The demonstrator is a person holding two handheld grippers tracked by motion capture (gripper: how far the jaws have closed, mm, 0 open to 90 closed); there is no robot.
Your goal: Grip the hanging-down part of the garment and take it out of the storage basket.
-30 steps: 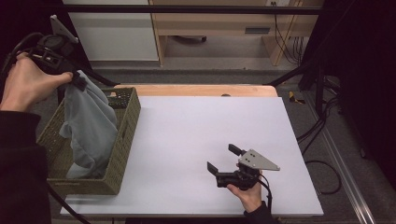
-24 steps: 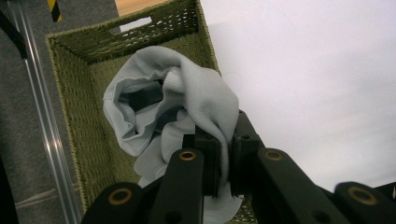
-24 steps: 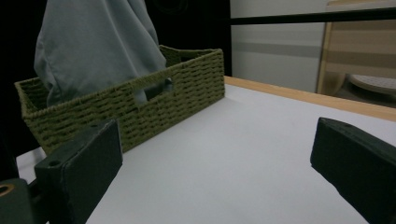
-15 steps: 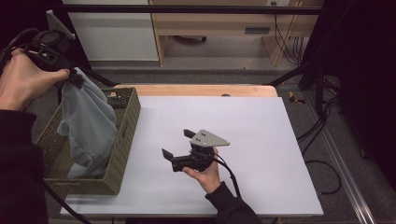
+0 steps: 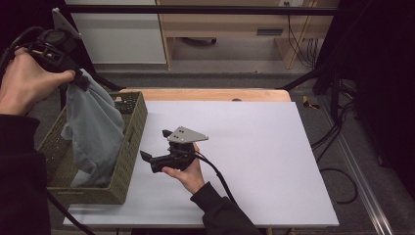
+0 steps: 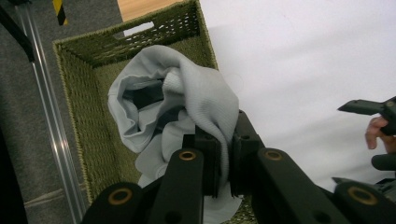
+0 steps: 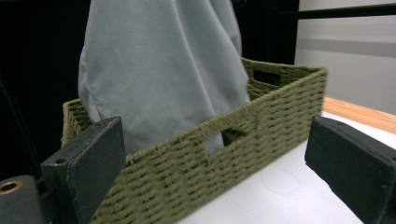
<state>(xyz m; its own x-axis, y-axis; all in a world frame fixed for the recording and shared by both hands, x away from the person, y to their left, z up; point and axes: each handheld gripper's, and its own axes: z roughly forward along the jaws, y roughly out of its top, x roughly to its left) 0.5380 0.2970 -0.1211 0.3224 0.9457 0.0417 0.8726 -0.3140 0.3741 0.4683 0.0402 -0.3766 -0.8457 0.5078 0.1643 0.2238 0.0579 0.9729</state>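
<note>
Now the right gripper (image 5: 155,146), jaws wide and empty, has crossed the desk (image 5: 254,147) toward nine o'clock, nearing the basket (image 5: 128,147); the left gripper (image 5: 78,81) keeps the grey cloth (image 5: 95,127) pinched aloft, awaiting a second grasp.

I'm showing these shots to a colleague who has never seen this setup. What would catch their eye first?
Most striking is the grey cloth hanging from the left gripper, which is shut on a fold of it above the green woven basket at the table's left edge; the cloth's lower end lies inside the basket. Next comes the right gripper, jaws open, pointing at the basket's side from above the white table.
</note>
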